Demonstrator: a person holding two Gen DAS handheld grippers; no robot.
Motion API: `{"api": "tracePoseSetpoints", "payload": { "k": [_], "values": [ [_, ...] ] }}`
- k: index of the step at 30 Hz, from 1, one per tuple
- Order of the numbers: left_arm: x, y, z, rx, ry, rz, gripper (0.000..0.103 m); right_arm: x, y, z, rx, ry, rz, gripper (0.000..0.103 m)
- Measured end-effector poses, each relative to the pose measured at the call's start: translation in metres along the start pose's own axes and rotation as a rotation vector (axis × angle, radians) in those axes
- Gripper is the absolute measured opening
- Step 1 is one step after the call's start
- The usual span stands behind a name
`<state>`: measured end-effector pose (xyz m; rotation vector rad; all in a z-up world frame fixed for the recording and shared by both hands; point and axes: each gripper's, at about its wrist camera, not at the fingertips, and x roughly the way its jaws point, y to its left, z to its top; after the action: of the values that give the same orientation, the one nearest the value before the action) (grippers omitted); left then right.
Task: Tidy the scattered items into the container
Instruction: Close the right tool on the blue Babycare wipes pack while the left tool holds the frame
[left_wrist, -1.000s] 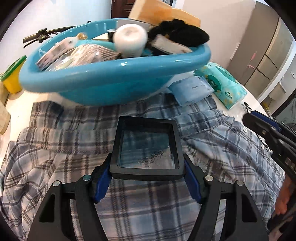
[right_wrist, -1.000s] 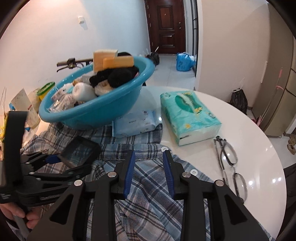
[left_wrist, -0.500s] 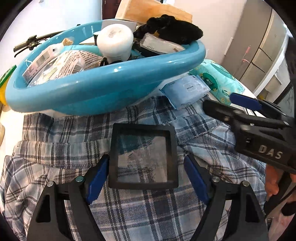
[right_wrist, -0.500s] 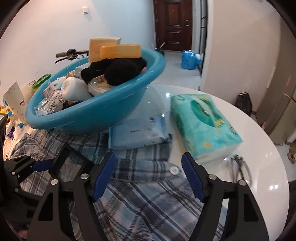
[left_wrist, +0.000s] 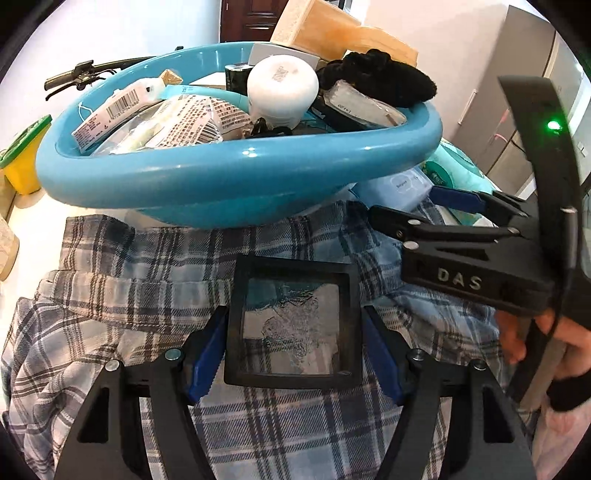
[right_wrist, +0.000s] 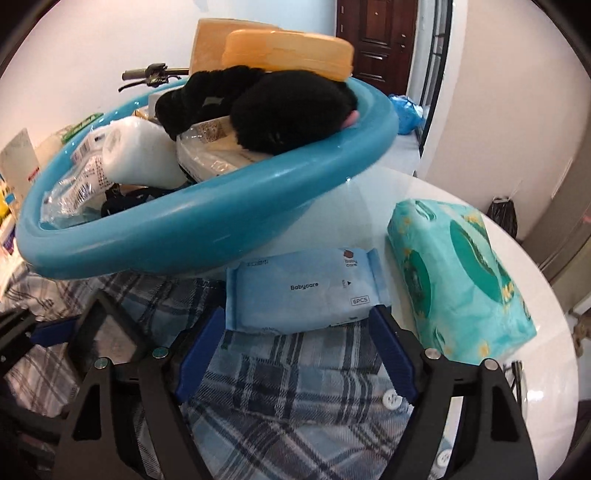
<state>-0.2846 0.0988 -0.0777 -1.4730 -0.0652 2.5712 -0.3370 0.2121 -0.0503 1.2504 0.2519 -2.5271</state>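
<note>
The white table (right_wrist: 491, 373) holds a plaid shirt (right_wrist: 295, 398) near, a blue tub (right_wrist: 207, 229) far, a green tissue pack (right_wrist: 458, 273) right.

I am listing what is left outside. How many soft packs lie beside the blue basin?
2: the blue Babycare pack against the basin, and the green tissue pack beside it. Others may be hidden.
</note>
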Motion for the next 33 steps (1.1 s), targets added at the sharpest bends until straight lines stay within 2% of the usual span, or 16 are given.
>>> {"api": "tracePoseSetpoints", "payload": {
  "k": [8,10,13,18,23,24,25,26,28,33],
  "values": [
    [-0.01,0.017,-0.008,-0.005,0.011,0.002,0.072,0.007,-0.003,0.0,-0.046,-0.005,0.018,0.081],
    [-0.013,0.02,-0.009,-0.004,0.009,0.002,0.072,0.007,-0.002,0.001,-0.073,-0.007,0.003,0.088],
    [-0.018,0.014,-0.019,0.006,0.005,0.002,0.072,0.007,-0.002,0.004,-0.097,-0.021,-0.014,0.09],
    [-0.021,0.015,-0.021,0.01,0.008,-0.006,0.072,0.015,-0.01,0.01,-0.116,-0.02,0.012,0.093],
    [-0.014,0.006,-0.018,0.007,0.012,-0.005,0.072,0.024,-0.016,0.012,-0.112,-0.012,0.091,0.093],
    [-0.013,0.007,-0.018,0.005,0.013,-0.004,0.072,0.024,-0.017,0.011,-0.114,-0.015,0.093,0.093],
    [-0.012,0.008,-0.018,0.004,0.015,-0.003,0.072,0.022,-0.017,0.01,-0.109,-0.022,0.102,0.082],
    [-0.012,0.008,-0.018,0.002,0.017,-0.003,0.072,0.02,-0.018,0.009,-0.101,-0.025,0.105,0.079],
    [-0.013,0.008,-0.02,0.002,0.018,-0.003,0.072,0.017,-0.021,0.007,-0.084,-0.026,0.098,0.077],
    [-0.014,0.008,-0.014,0.007,0.014,-0.008,0.072,0.003,-0.019,-0.002,-0.075,-0.011,0.084,0.062]
  ]
}}
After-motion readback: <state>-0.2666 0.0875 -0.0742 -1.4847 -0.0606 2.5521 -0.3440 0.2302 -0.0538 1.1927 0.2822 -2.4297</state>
